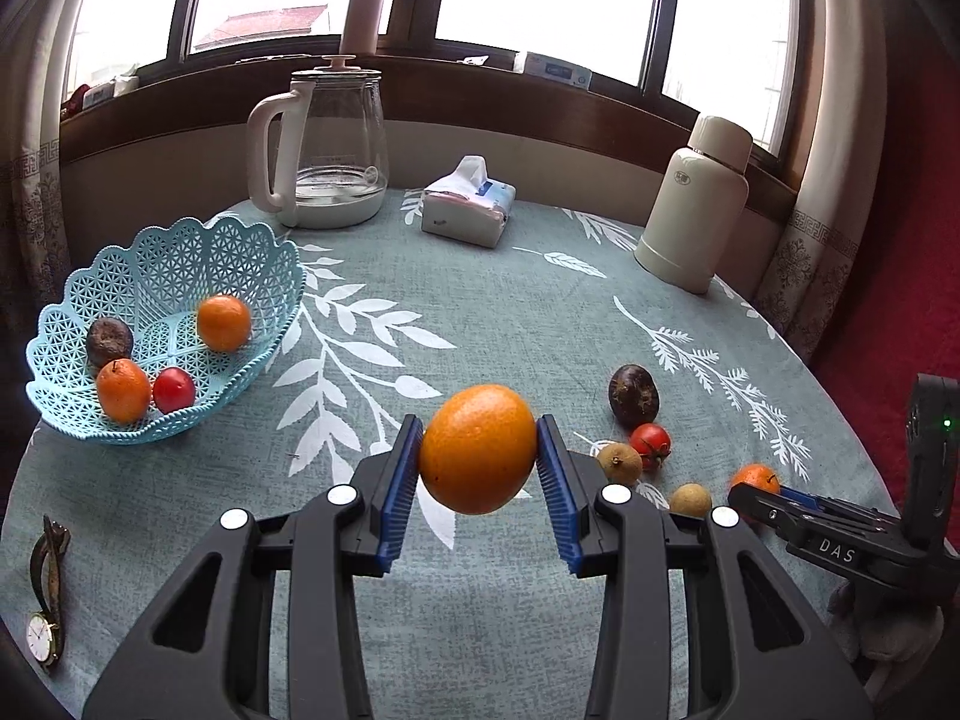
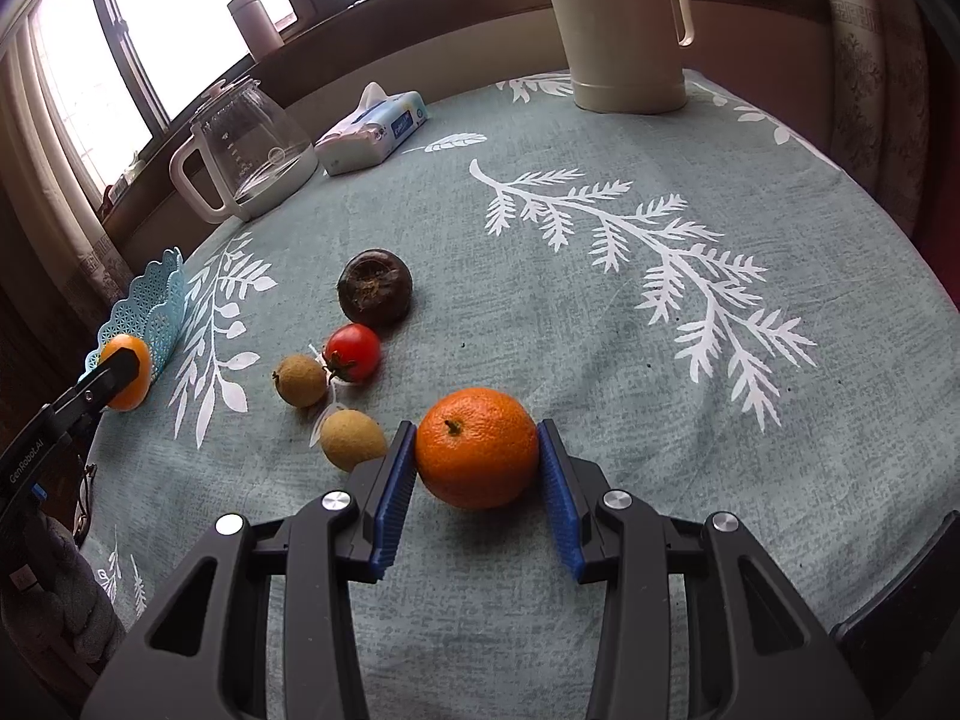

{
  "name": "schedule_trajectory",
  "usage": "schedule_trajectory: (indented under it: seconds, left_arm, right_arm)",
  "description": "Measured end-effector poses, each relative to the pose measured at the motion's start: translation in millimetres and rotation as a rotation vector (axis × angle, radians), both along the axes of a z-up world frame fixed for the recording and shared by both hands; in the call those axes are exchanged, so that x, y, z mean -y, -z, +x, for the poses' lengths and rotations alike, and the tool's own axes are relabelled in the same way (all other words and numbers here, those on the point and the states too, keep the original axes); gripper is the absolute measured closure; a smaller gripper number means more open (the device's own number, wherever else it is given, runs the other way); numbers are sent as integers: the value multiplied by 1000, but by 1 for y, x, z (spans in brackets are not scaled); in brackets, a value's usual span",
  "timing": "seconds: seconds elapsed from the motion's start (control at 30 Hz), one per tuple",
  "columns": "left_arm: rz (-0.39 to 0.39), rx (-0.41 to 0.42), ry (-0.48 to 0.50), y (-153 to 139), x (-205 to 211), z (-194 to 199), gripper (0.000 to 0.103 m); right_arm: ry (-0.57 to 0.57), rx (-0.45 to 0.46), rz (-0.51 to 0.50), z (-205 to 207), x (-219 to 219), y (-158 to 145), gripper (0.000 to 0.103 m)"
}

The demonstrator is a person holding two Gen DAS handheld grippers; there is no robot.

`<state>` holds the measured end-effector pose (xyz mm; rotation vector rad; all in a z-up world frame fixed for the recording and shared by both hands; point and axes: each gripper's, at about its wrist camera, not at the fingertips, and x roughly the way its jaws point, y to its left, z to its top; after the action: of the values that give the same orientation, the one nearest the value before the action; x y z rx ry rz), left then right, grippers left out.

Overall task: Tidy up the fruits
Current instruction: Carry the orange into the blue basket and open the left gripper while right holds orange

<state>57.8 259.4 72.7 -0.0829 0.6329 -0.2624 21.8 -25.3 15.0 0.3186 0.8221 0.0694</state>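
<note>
As seen from the left wrist, an orange point(image 1: 477, 449) is pinched between the blue pads point(image 1: 399, 492) of the left gripper point(image 1: 478, 450) and is held clear of the tablecloth point(image 1: 480, 312), its shadow lying on the cloth below. Well to the left of this orange, a light blue basket point(image 1: 162, 324) is seen holding two small oranges, a dark round fruit and a red one. Just right of the held orange, a dark fruit point(image 1: 633, 395), a tomato point(image 1: 650, 445) and two tan fruits point(image 1: 619, 462) are grouped on the cloth. Beyond them, the right gripper point(image 1: 757, 489) is seen at a mandarin point(image 1: 755, 477).

From the right wrist, the mandarin point(image 2: 477, 447) is seen resting on the tablecloth between the spread fingers point(image 2: 558, 480) of the right gripper point(image 2: 478, 450); whether the pads touch it cannot be told. Near the mandarin's left, the two tan fruits point(image 2: 351, 439), the tomato point(image 2: 353, 351) and the dark fruit point(image 2: 375, 286) are found. Far left of it, the held orange point(image 2: 127, 373) is seen before the basket's rim point(image 2: 159, 306)
</note>
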Motion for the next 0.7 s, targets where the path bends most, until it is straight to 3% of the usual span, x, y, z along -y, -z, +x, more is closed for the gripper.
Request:
schedule_trajectory:
  seconds: [0.33,0.7]
  left_arm:
    - [-14,44,-112,-16,-45,7,63]
    - [-19,62,-304,-17,-118,22,63]
  right_arm:
    - [5,-3,-15,0,-1,-1,62]
    - [11,-10,-34,1,-4,-1,62]
